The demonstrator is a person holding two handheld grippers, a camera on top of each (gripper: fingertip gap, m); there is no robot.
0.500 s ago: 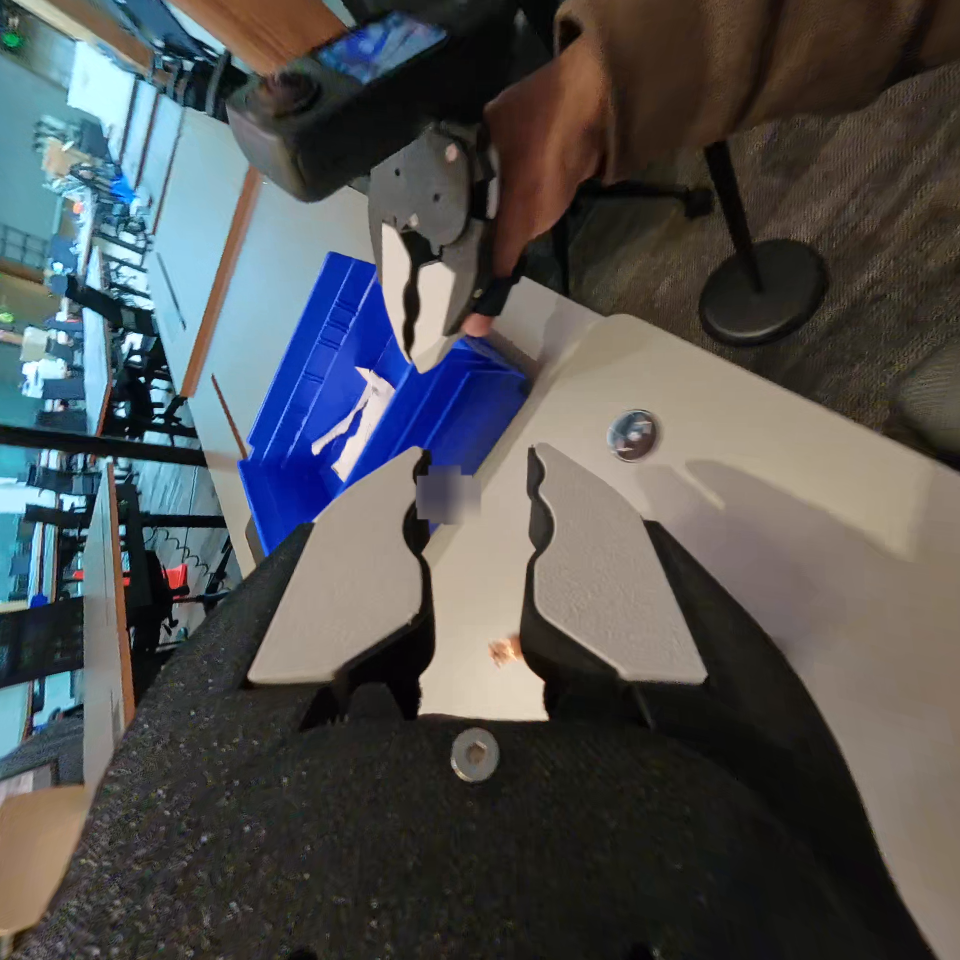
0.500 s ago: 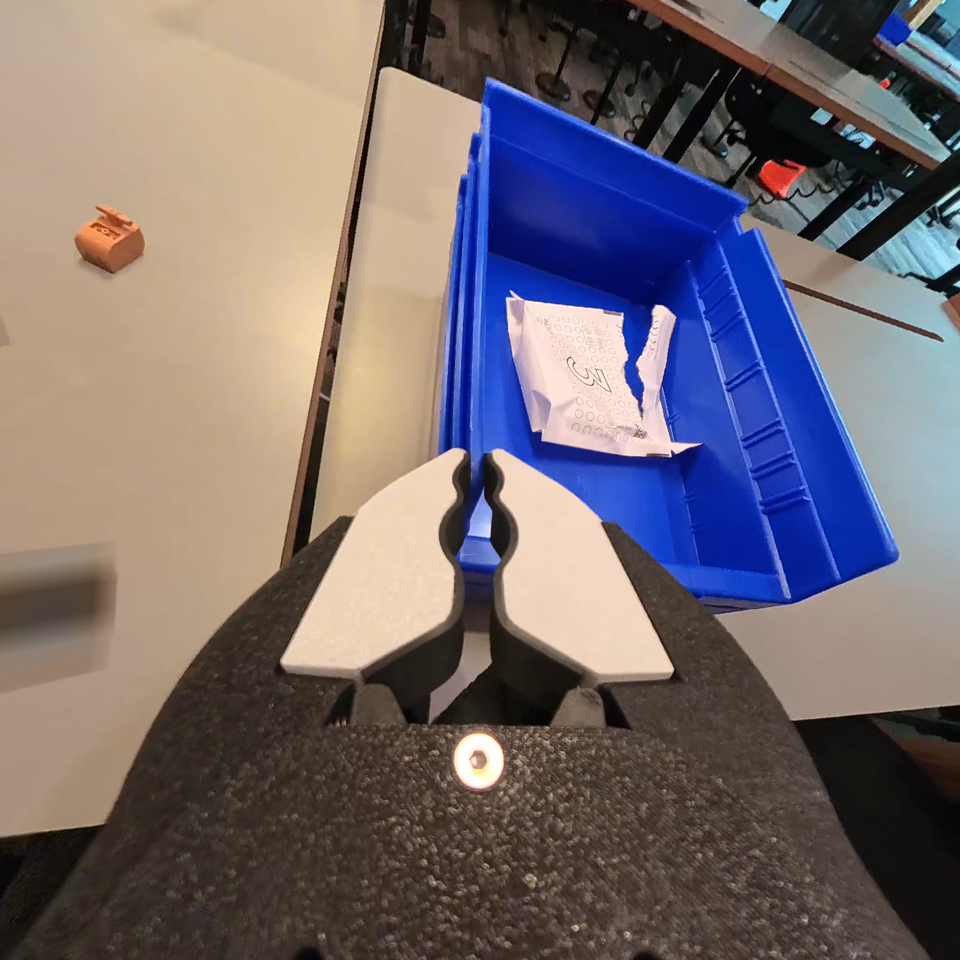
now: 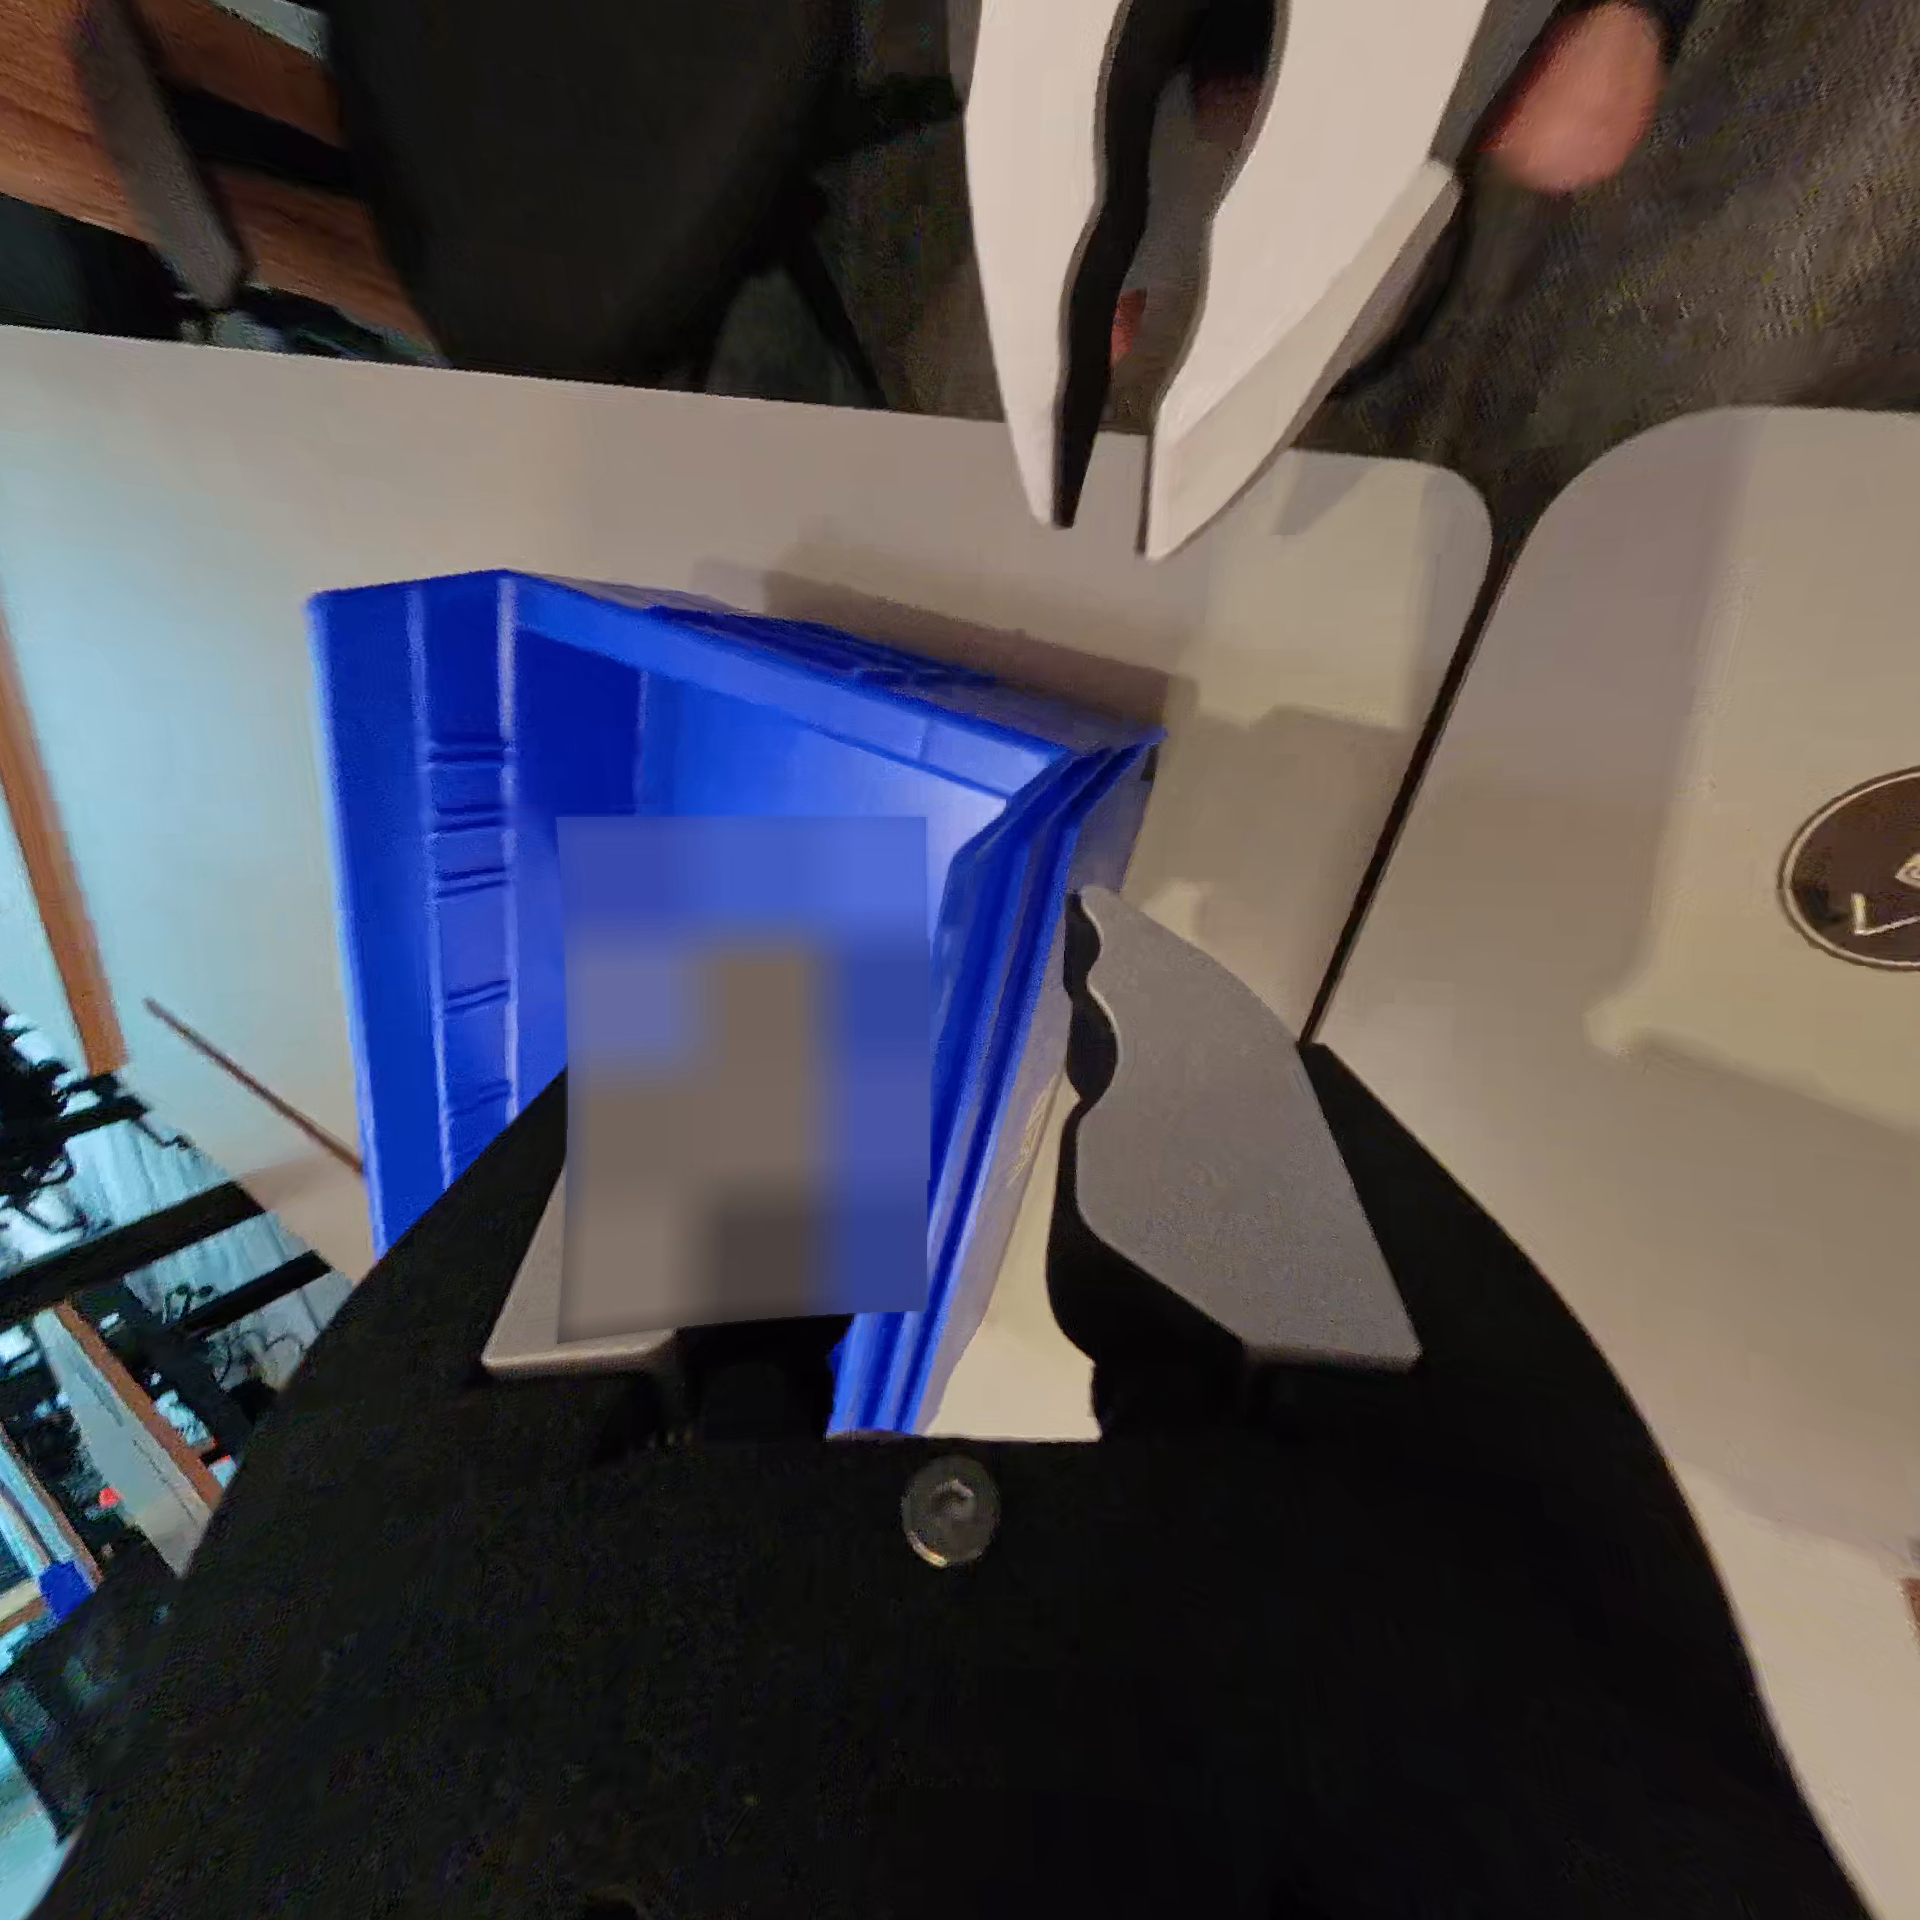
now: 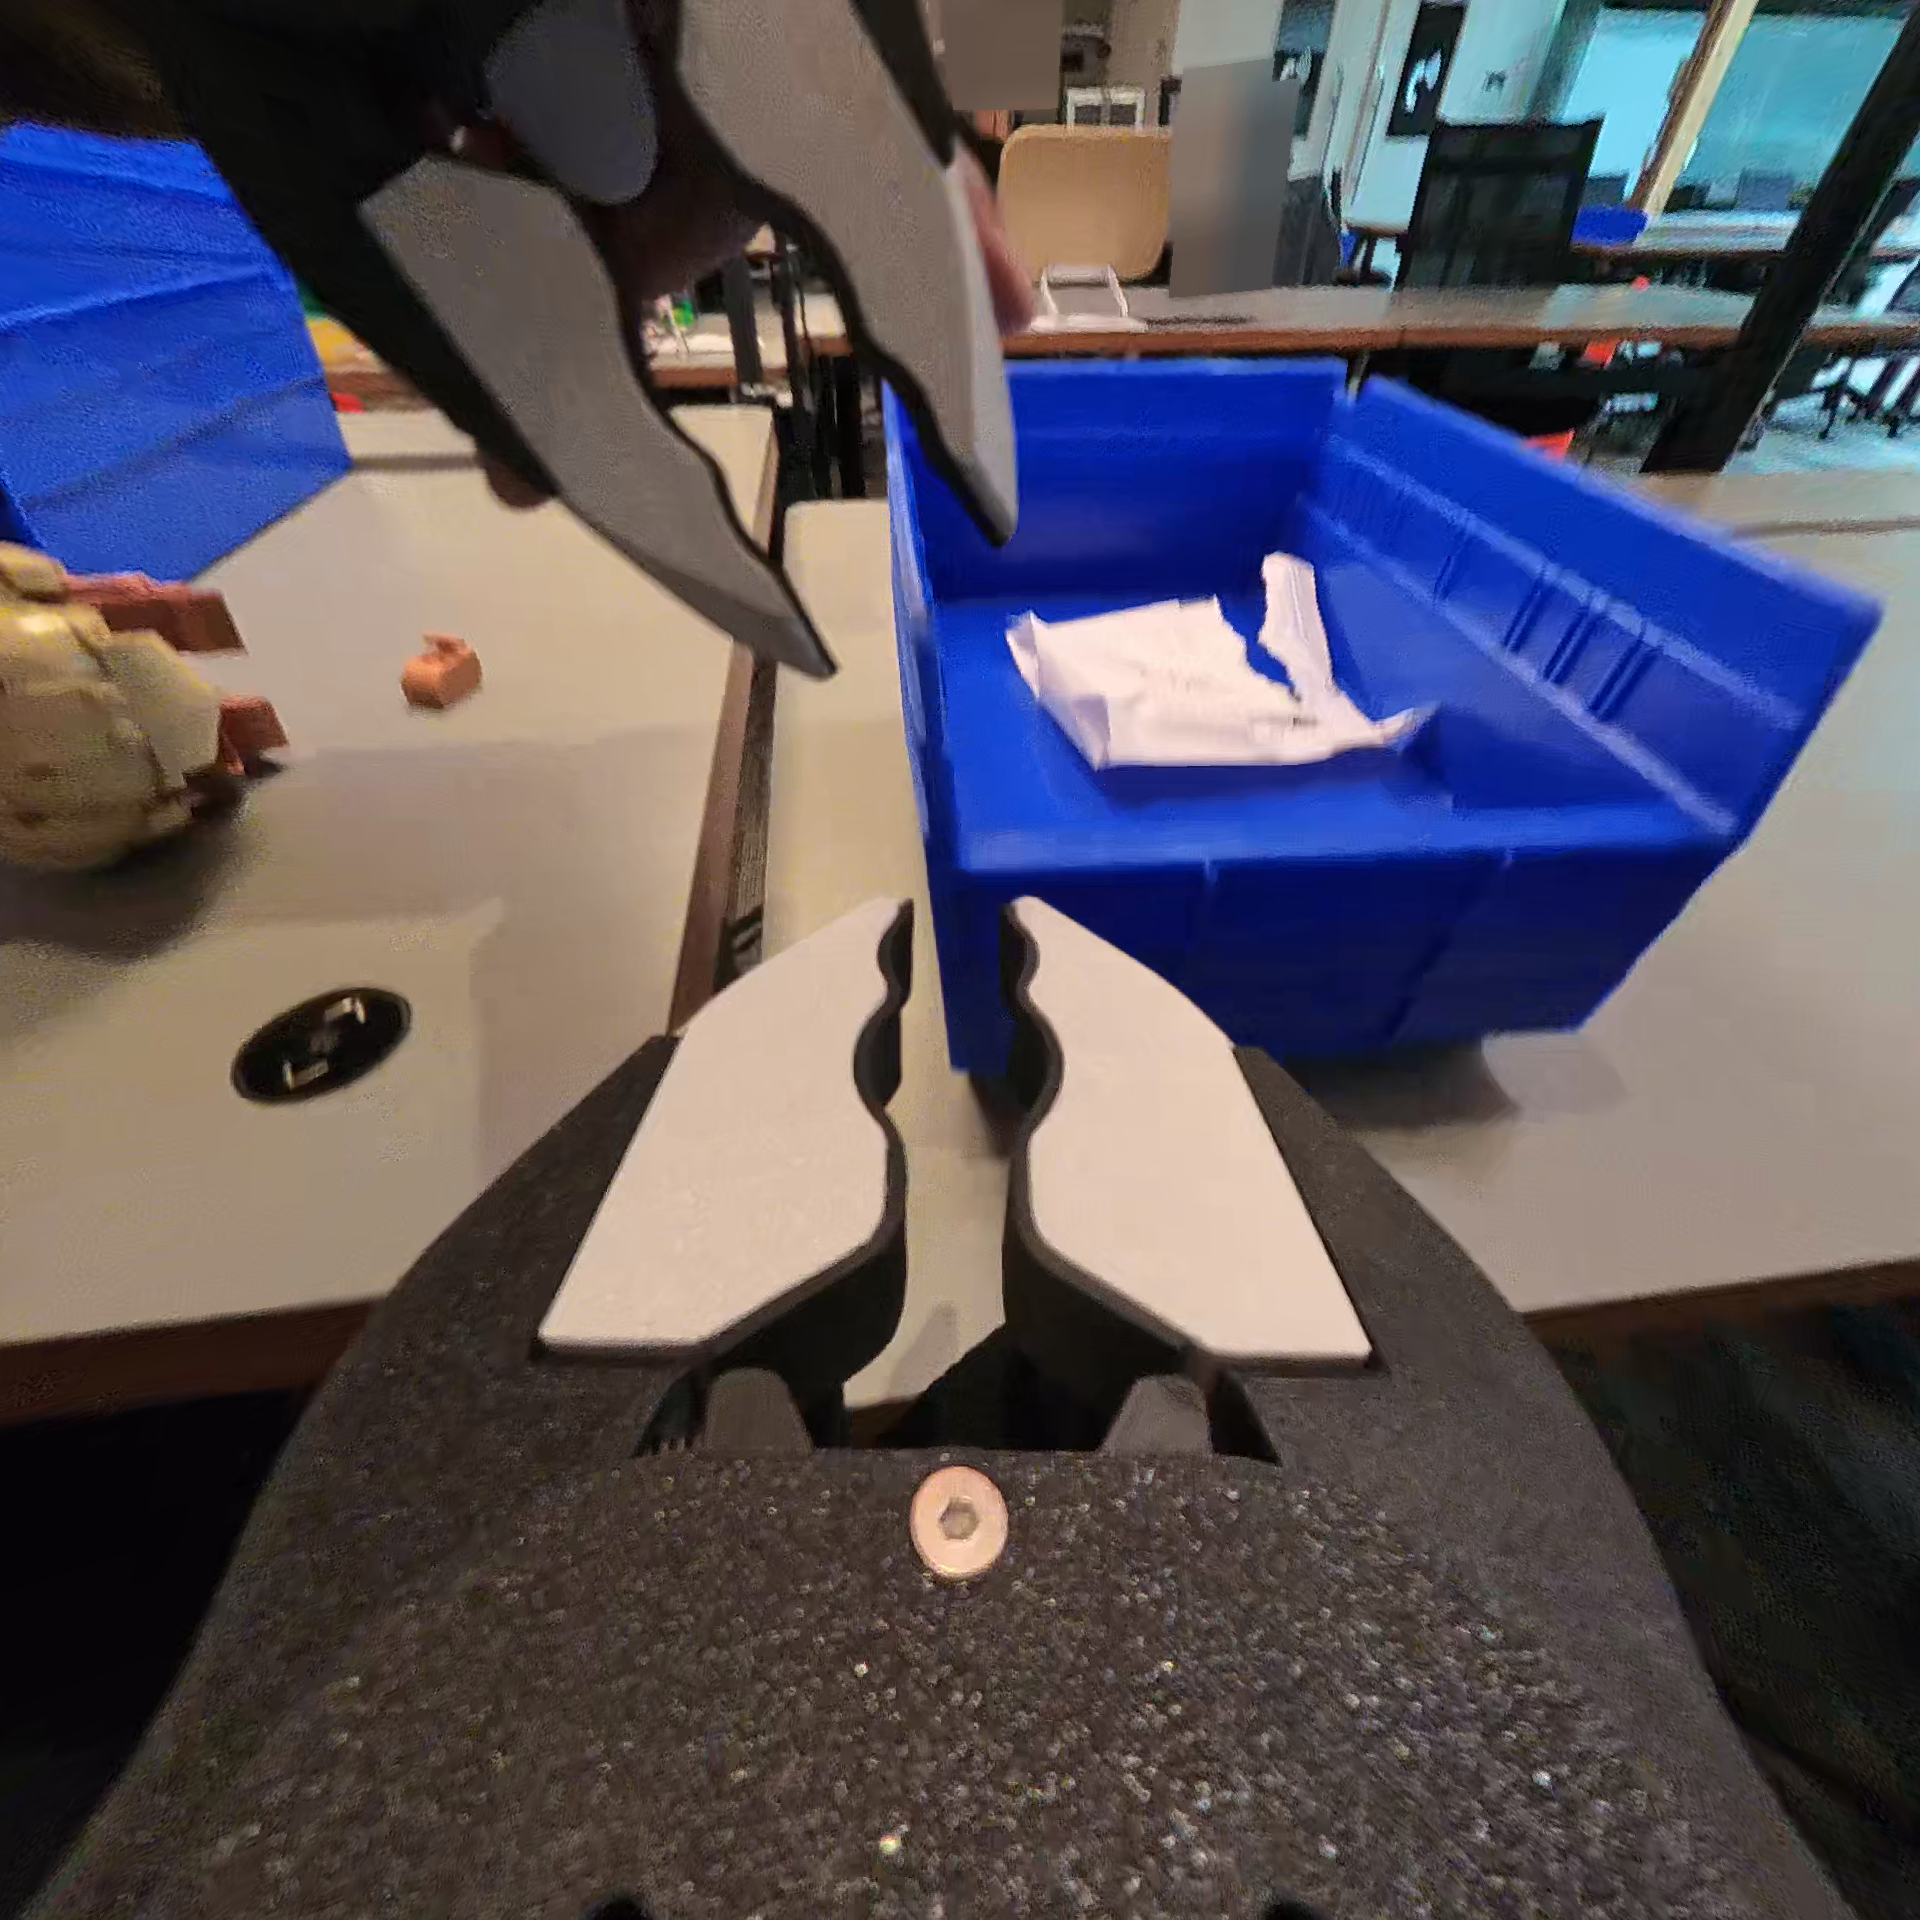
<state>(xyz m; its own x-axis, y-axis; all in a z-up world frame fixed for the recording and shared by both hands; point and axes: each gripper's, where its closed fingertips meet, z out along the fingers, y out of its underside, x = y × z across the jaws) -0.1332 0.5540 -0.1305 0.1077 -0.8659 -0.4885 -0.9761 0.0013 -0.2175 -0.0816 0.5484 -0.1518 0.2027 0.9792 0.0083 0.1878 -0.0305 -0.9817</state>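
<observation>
Torn paper (image 4: pixel 1195 681) in bin (image 4: pixel 1299 935); bin on table (image 4: pixel 1662 1143) — clip (image 4: pixel 442 672) left.

glossy plastic blue bin (image 4: pixel 1351 914) — crumpled paper (image 4: pixel 1195 686) — smooth matt table (image 4: pixel 416 935).

Grey-fingered, black-bodied right gripper (image 4: pixel 956 925) before a bright blue bin (image 4: pixel 1299 914) with white torn paper (image 4: pixel 1174 686), pale grey table (image 4: pixel 436 862) to its left bearing a small orange piece (image 4: pixel 442 672) and a cream-and-tan mottled object (image 4: pixel 78 727).
</observation>
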